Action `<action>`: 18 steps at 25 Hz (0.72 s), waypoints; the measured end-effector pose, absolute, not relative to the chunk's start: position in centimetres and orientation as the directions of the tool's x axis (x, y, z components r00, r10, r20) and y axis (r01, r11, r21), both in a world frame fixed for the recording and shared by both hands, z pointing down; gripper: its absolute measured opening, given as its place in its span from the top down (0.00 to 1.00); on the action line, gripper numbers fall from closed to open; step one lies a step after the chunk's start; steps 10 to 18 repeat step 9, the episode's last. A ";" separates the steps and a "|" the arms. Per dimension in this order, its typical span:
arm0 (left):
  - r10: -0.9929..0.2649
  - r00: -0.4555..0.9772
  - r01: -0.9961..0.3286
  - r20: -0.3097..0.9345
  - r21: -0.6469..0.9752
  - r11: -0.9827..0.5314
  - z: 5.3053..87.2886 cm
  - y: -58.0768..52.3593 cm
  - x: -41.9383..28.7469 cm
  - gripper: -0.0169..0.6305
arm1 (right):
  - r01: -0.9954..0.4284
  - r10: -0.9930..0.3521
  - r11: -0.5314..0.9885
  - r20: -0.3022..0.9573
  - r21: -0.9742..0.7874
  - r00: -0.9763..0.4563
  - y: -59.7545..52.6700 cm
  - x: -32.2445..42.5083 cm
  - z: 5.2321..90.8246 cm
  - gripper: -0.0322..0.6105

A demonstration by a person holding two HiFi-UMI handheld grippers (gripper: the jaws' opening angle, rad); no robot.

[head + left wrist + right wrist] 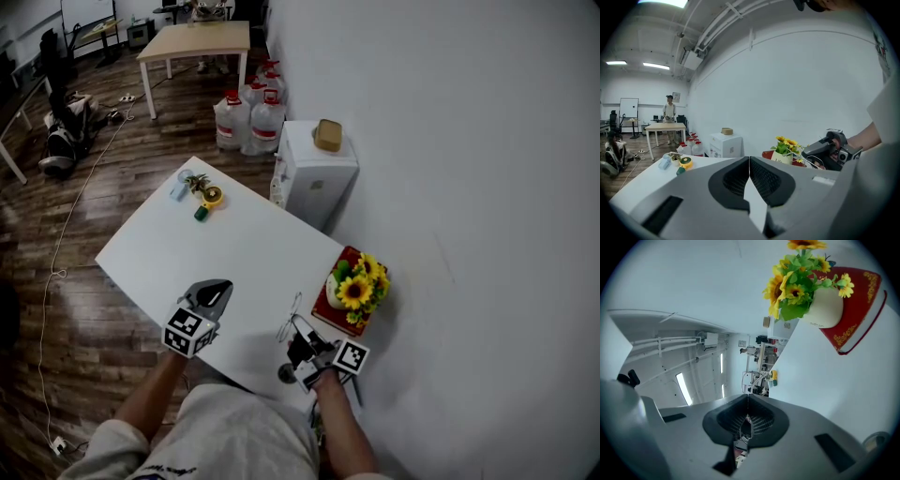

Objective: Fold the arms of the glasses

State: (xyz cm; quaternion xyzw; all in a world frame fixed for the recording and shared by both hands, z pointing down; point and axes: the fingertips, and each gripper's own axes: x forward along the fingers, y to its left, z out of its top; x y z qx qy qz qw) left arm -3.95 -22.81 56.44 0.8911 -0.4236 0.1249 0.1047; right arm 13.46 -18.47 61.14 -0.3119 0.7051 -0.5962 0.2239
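Observation:
The glasses [292, 311] are thin wire-framed. They stick up and out from my right gripper [294, 334], which is shut on them near the white table's [178, 251] front right edge. In the right gripper view the jaws [748, 401] are pressed together, and a wire lens rim [749, 380] shows just beyond them. My left gripper [217, 287] hangs to the left of the glasses, apart from them. It [749, 161] is shut with nothing between its pads. From the left gripper view, the right gripper [830, 150] and the fine wire of the glasses [809, 159] show at the right.
A pot of sunflowers [359, 282] stands on a red book [330, 302] at the table's right edge, close to the right gripper. Small items, a yellow tape roll [212, 196] among them, lie at the far corner. A white cabinet [317, 167] and water bottles [249, 120] stand beyond.

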 end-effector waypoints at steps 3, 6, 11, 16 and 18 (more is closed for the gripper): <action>-0.718 0.614 -0.777 0.329 0.089 -0.624 57.2 -22.6 -3.9 0.96 | -0.181 -0.706 0.098 0.060 -0.979 -0.706 -18.5 13.5 61.3 0.94; -0.713 0.615 -0.775 0.337 0.092 -0.625 57.8 -22.3 -4.0 0.96 | -0.176 -0.702 0.098 0.057 -0.979 -0.710 -18.4 13.3 61.2 0.94; -0.715 0.614 -0.777 0.335 0.094 -0.623 58.1 -22.2 -4.2 0.96 | -0.181 -0.698 0.102 0.059 -0.978 -0.713 -18.3 13.1 61.1 0.94; -0.715 0.614 -0.777 0.335 0.094 -0.623 58.1 -22.2 -4.2 0.96 | -0.181 -0.698 0.102 0.059 -0.978 -0.713 -18.3 13.1 61.1 0.94; -0.715 0.614 -0.777 0.335 0.094 -0.623 58.1 -22.2 -4.2 0.96 | -0.181 -0.698 0.102 0.059 -0.978 -0.713 -18.3 13.1 61.1 0.94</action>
